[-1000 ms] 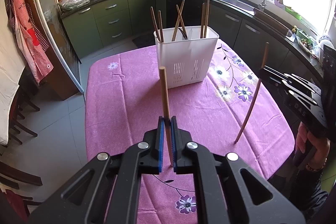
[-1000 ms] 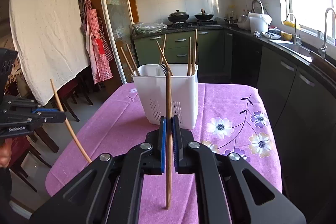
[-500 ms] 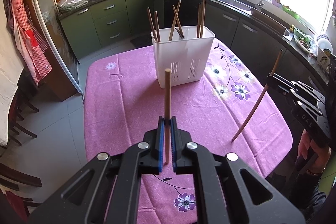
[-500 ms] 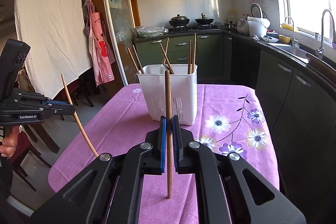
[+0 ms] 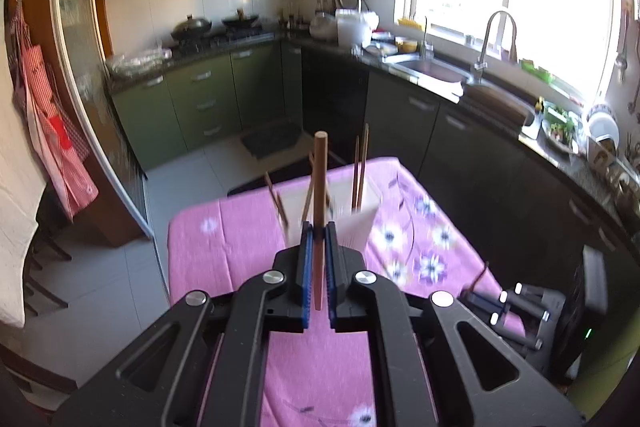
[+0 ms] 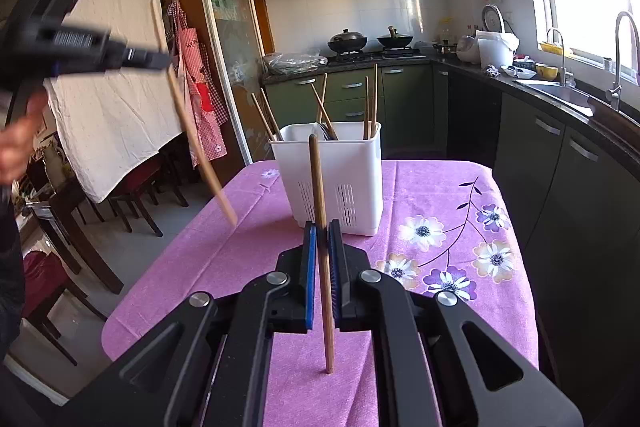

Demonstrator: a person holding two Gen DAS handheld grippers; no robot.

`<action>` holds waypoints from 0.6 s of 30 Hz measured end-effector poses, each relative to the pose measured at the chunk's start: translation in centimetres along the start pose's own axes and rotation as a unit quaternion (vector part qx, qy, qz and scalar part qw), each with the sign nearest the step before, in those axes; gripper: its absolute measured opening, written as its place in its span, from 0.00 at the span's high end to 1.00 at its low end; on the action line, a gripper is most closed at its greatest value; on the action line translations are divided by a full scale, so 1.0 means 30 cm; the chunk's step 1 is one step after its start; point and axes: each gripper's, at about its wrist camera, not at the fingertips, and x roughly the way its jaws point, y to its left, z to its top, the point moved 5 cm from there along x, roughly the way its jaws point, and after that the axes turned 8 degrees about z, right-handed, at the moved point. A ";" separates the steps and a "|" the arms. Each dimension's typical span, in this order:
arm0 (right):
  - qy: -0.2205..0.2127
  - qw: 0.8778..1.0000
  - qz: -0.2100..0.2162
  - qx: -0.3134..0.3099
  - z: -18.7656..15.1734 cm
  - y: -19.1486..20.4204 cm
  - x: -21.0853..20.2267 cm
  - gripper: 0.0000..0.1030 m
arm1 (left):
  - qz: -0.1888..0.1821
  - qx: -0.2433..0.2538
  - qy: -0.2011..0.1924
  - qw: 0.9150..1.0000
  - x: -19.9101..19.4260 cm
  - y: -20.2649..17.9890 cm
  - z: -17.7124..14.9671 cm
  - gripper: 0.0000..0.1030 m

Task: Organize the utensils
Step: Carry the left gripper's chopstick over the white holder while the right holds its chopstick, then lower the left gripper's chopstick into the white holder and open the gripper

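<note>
— What's over on the left side, from where you stand?

— A person's hand (image 6: 16, 143) gripping the left gripper (image 6: 160, 59), lifted clear above the desk (image 6: 248, 235). Its jaws are clamped narrow on a pale chopstick (image 6: 188, 123) that slants down, its lower tip hanging over the pink flowered cloth without touching it. It all looks blurred.

— And in the middle?

— A white slotted utensil holder (image 6: 332, 179) stands upright on the desk, towards the far end. Several wooden chopsticks (image 6: 372, 103) already lean inside it, some at the left corner, some crossed in the centre, a pair upright at the right. Something dark sits in there too; I cannot tell what.

— The other gripper?

— The right gripper (image 6: 323, 239) is low, near the front of the desk, pointing at the holder. Its blue-padded jaws are pinched tight on a darker brown chopstick (image 6: 318, 195), held nearly upright, top end level with the holder's rim in that view, lower end poking out beneath the jaws just above the cloth.

— Further right?

— Bare cloth with purple and white flowers, then dark green cabinets, a sink (image 6: 560, 93) and tap under the bright window.
</note>
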 end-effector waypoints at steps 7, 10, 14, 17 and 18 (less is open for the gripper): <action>0.004 1.000 0.003 0.008 -0.008 -0.023 0.010 0.93 | 0.024 -0.016 -0.055 0.998 0.019 -0.007 0.227 0.94; 0.004 1.000 0.005 0.012 -0.010 -0.027 0.017 0.93 | 0.033 -0.019 -0.058 0.998 0.089 -0.013 0.288 0.94; 0.004 1.000 0.007 0.014 -0.009 -0.028 0.020 0.93 | 0.037 -0.027 -0.031 0.998 0.214 -0.020 0.306 0.94; 0.004 1.000 0.008 0.016 -0.008 -0.034 0.021 0.93 | 0.037 -0.028 -0.004 0.999 0.301 -0.021 0.276 0.94; 0.004 1.000 0.007 0.017 -0.008 -0.035 0.021 0.93 | 0.037 -0.027 0.006 0.999 0.330 -0.021 0.261 0.94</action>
